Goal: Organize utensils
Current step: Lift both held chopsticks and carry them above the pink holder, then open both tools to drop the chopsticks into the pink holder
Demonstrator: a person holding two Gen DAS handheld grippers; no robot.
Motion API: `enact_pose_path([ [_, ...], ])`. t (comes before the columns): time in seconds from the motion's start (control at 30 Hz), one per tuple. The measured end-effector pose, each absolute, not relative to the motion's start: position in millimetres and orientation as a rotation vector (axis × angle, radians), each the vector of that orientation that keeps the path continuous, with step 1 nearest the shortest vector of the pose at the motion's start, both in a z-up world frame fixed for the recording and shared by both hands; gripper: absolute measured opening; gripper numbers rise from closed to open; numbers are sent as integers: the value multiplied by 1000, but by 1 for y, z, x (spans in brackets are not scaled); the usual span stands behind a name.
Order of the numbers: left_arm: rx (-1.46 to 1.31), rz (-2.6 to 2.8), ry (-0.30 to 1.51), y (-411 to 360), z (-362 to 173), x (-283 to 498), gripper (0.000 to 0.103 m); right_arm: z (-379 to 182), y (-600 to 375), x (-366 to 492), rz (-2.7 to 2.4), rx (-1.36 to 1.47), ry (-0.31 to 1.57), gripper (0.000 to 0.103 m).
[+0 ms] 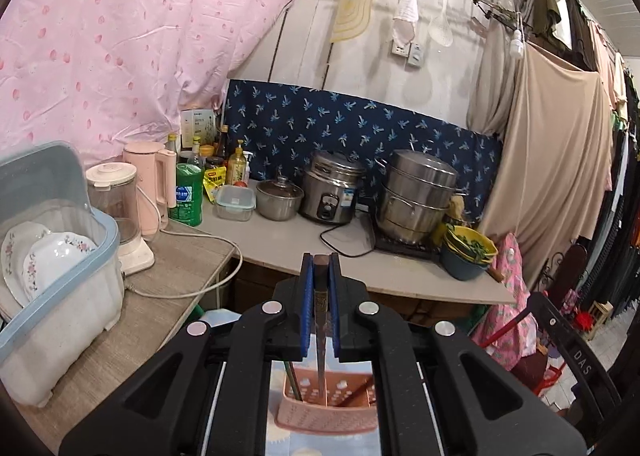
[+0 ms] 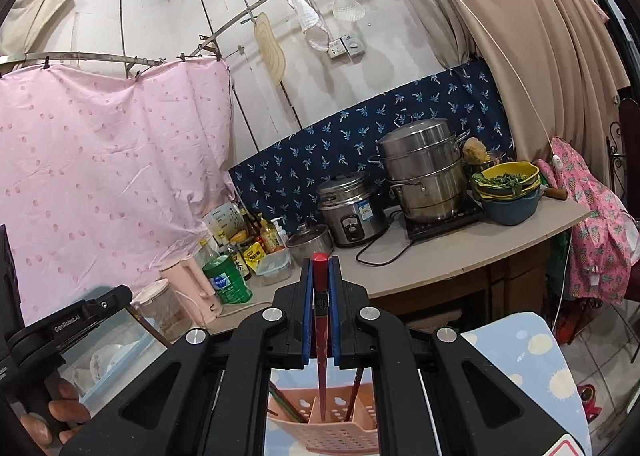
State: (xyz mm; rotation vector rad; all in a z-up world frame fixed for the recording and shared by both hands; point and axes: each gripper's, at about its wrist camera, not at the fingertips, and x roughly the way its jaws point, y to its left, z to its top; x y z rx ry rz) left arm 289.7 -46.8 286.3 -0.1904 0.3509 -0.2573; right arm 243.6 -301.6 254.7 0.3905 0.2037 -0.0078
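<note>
My left gripper point(image 1: 320, 262) is shut on a dark brown chopstick point(image 1: 321, 304) that stands upright, its tip down inside a pink perforated utensil holder point(image 1: 326, 418) below. My right gripper point(image 2: 320, 266) is shut on a red chopstick point(image 2: 321, 316), also upright, its tip in the same pink holder point(image 2: 324, 432). Other chopsticks point(image 2: 354, 396) lean inside the holder's compartments. The holder stands on a light blue patterned surface point(image 2: 532, 360). The left gripper's body point(image 2: 68, 326) and the hand on it show at the lower left of the right wrist view.
A counter point(image 1: 304, 240) holds a rice cooker point(image 1: 330, 188), stacked steel pots point(image 1: 416, 196), a small lidded pot point(image 1: 279, 196), bottles, a green jug point(image 1: 187, 196), a pink kettle point(image 1: 150, 192), a blender point(image 1: 116, 212) and stacked bowls point(image 1: 468, 252). A dish box with plates point(image 1: 52, 268) stands left.
</note>
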Motion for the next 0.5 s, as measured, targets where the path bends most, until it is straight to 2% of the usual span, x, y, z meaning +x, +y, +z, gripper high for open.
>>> enact_pose_path([
  [0.2,-174,-242,366,-56,275,316,7,232,-300,272,-12,383,260,7],
  [0.5,-158,-240,470,-65,225,338,7,182,-290,296,-16,356,377,7],
])
